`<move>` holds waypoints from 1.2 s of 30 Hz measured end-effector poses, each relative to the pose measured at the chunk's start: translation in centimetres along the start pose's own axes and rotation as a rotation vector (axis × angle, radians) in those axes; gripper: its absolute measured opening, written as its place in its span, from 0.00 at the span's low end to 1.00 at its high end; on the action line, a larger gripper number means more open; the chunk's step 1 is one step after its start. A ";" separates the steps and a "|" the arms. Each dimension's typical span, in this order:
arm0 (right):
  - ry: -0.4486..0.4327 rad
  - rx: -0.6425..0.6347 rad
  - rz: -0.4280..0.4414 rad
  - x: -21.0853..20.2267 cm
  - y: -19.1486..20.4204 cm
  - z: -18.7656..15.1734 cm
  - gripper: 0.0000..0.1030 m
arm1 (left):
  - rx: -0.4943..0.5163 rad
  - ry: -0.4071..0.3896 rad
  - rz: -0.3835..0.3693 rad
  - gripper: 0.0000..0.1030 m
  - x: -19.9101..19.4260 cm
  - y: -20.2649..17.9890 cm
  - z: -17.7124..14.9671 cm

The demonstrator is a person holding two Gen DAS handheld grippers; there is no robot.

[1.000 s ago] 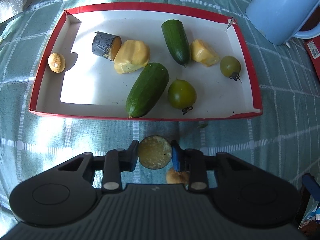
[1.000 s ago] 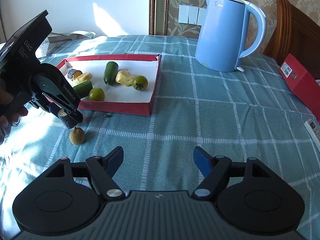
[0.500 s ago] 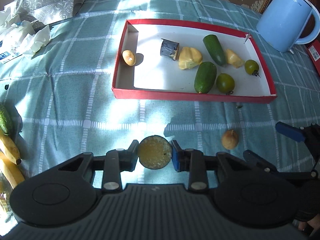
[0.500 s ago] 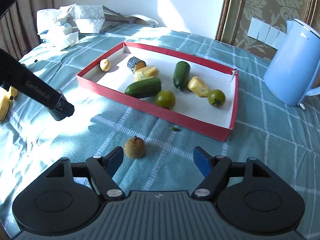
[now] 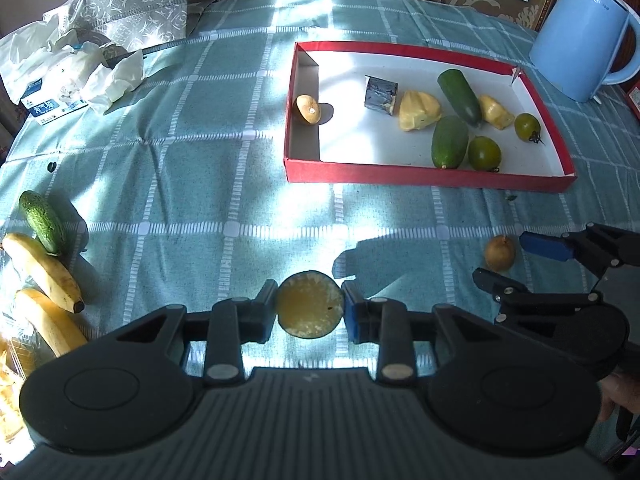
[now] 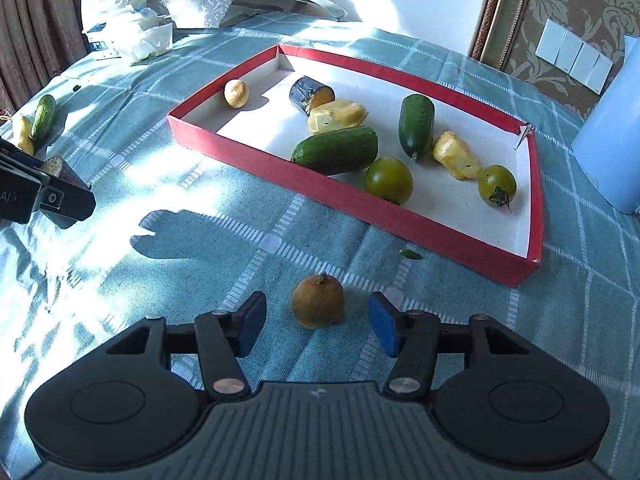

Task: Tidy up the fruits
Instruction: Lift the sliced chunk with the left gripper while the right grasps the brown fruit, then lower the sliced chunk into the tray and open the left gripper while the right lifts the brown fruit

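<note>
My left gripper (image 5: 310, 314) is shut on a cut chunk of dark-skinned squash (image 5: 310, 310), its round yellow face turned to the camera, held above the cloth. My right gripper (image 6: 318, 318) straddles a small brown fruit (image 6: 318, 300) lying on the tablecloth; its jaws are closing and a gap still shows on each side of the fruit. In the left wrist view that brown fruit (image 5: 500, 253) sits between the right gripper's fingers (image 5: 546, 246). The red tray (image 6: 280, 184) holds cucumbers, green tomatoes, yellow pieces, a squash chunk and a small tan fruit.
At the left of the table lie a cucumber (image 5: 42, 222) and bananas (image 5: 46, 266). Crumpled tissues and a patterned bag (image 5: 120, 20) sit at the far left. A blue kettle (image 5: 580, 32) stands behind the tray's right end. A green scrap (image 6: 411, 255) lies beside the tray.
My left gripper drew back from the tray and left, still holding the squash chunk. My right gripper swung in and down until the brown fruit lay between its fingers, which have narrowed.
</note>
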State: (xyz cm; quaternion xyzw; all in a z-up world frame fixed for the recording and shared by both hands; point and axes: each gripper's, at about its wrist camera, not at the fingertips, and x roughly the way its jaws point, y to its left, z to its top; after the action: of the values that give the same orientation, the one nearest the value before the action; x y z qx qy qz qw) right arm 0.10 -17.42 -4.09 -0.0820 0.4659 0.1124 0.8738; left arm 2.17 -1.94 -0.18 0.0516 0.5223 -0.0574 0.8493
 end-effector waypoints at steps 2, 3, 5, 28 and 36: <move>0.007 -0.002 0.003 0.2 0.2 0.0 0.53 | 0.017 -0.005 -0.005 0.29 0.0 -0.3 0.1; 0.010 -0.004 0.005 0.2 0.2 0.1 0.51 | 0.022 -0.006 -0.010 0.29 0.0 -0.5 0.2; 0.016 -0.006 0.006 0.4 0.4 0.2 0.49 | 0.035 -0.010 -0.025 0.29 0.0 -0.9 0.3; -0.002 0.047 -0.019 -0.3 -0.2 0.4 0.26 | 0.089 -0.024 -0.045 0.29 -0.1 -1.4 0.6; -0.055 0.067 -0.046 -5.2 -0.8 -1.2 0.26 | 0.106 -0.048 -0.061 0.29 -0.6 -1.6 1.2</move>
State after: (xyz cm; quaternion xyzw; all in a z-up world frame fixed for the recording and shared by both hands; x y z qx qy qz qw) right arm -3.41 -19.11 -0.36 -0.0602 0.4432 0.0789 0.8909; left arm 2.69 -3.72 0.86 0.0791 0.4996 -0.1120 0.8554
